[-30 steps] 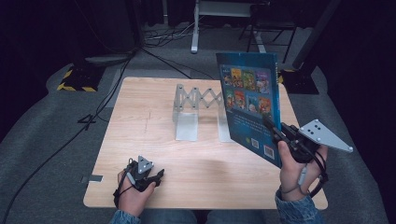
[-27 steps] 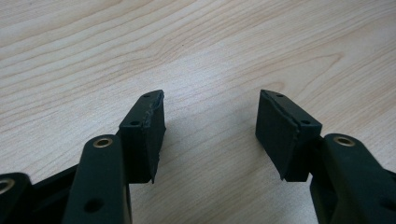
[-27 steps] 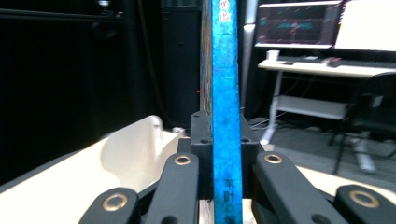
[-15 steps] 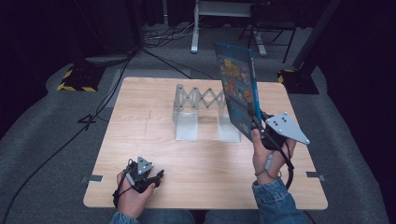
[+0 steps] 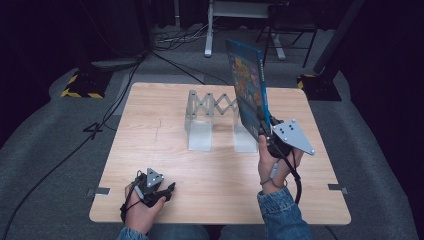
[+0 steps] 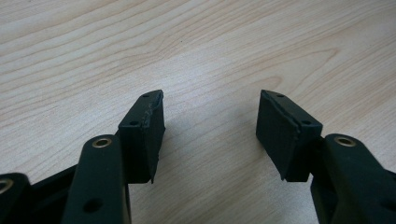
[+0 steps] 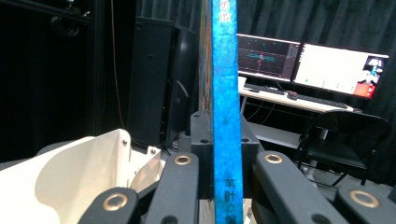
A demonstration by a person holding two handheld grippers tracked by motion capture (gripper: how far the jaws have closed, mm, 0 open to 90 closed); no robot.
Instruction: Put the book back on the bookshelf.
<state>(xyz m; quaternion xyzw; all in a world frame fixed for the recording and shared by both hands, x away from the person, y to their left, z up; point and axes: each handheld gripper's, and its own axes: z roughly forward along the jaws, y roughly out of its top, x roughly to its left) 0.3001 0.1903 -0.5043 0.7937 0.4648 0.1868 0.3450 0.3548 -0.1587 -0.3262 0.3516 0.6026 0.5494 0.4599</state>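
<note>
A blue picture book (image 5: 248, 90) stands upright in the air, and my right gripper (image 5: 265, 131) is shut on its lower edge. In the right gripper view the blue spine (image 7: 225, 93) rises straight up between the right gripper's (image 7: 224, 140) closed jaws. The book hangs just above the right end of a metal accordion book rack (image 5: 210, 117) on the wooden table (image 5: 150, 125). My left gripper (image 5: 167, 189) rests near the table's front left corner. Seen along the left gripper (image 6: 210, 126), its jaws are open over bare wood (image 6: 210, 46) with nothing between them.
Cables and a yellow-and-black striped base (image 5: 80, 85) lie on the floor at the back left. A metal stand (image 5: 240, 30) is behind the table. Beyond the book are monitors (image 7: 308, 60), a black chair (image 7: 350, 135) and a pale curved sheet (image 7: 88, 168) at lower left.
My right hand has carried the book leftward and slightly down toward the rack, turning it more edge-on to the high view. The left hand has stayed put.
</note>
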